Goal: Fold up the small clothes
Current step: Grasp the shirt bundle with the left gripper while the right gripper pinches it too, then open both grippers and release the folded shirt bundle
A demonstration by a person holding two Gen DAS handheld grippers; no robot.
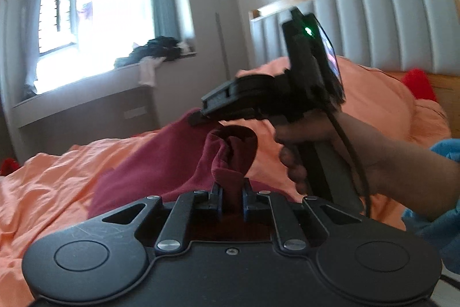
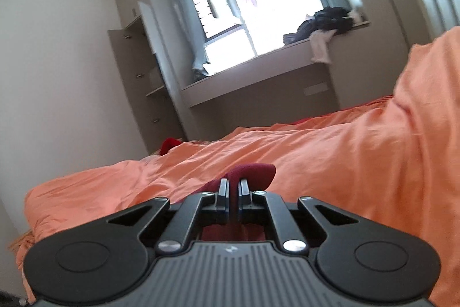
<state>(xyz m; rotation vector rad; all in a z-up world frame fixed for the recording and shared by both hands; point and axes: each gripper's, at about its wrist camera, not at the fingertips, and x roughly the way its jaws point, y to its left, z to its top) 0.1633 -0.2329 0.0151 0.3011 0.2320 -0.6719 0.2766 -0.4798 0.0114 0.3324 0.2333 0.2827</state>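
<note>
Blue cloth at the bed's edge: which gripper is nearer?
Right. The right gripper, gripping the maroon garment, is held beside the blue cloth; the left gripper sits farther off.

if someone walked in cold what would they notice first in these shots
Most likely the dark red garment, lifted off the orange bedsheet and pinched at two spots: the left tool grips a bunched edge low in the left wrist view, and the right tool clamps another edge above it. Behind, a bright window with dark clothes piled on its ledge.
</note>
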